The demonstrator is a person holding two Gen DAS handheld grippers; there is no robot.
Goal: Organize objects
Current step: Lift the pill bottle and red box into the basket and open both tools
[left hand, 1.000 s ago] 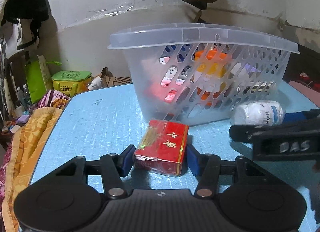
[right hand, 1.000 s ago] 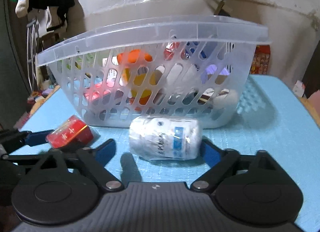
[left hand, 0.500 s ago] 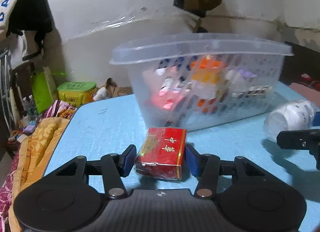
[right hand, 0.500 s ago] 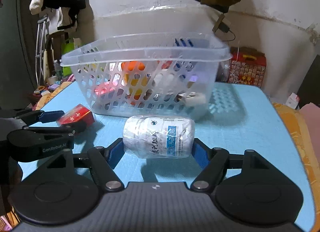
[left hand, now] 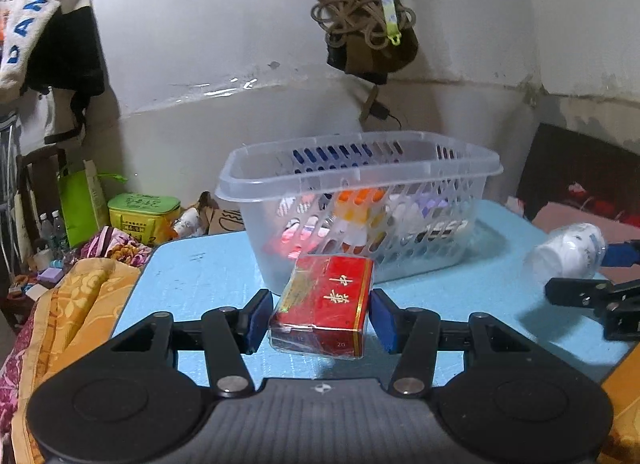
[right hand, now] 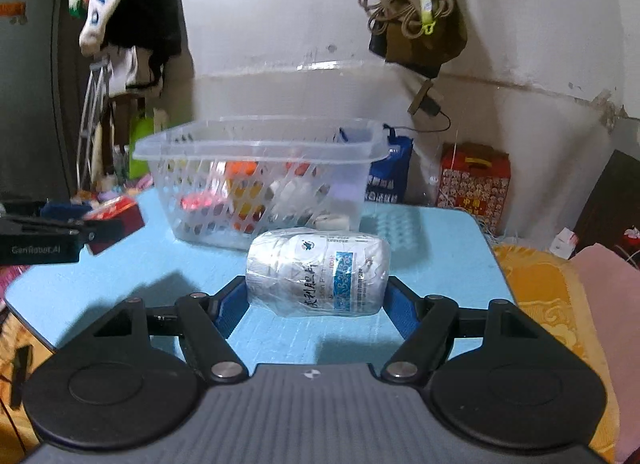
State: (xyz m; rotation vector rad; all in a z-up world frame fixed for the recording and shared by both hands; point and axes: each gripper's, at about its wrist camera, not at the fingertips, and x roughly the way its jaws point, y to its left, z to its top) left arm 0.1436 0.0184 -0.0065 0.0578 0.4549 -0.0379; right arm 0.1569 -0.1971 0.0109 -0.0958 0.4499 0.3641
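Note:
My left gripper (left hand: pixel 318 318) is shut on a red box with gold characters (left hand: pixel 326 304) and holds it above the blue table (left hand: pixel 192 280). My right gripper (right hand: pixel 316 296) is shut on a white pill bottle wrapped in plastic (right hand: pixel 318 276), lying sideways, also lifted. A clear perforated basket (left hand: pixel 360 180) with several items inside stands behind both. In the left wrist view the bottle (left hand: pixel 568 250) shows at the right. In the right wrist view the red box (right hand: pixel 120 214) shows at the left and the basket (right hand: pixel 256 152) in the middle.
An orange patterned blanket (left hand: pixel 68 304) lies off the table's left edge, with a green tin (left hand: pixel 142 212) and clutter behind. A red gift box (right hand: pixel 474 184) and blue bag (right hand: pixel 390 176) stand behind the table on the right. A bag (left hand: pixel 368 40) hangs on the wall above.
Both grippers have lifted and pulled back from the basket with their objects held. The basket now looks smaller and farther, and its open top shows.

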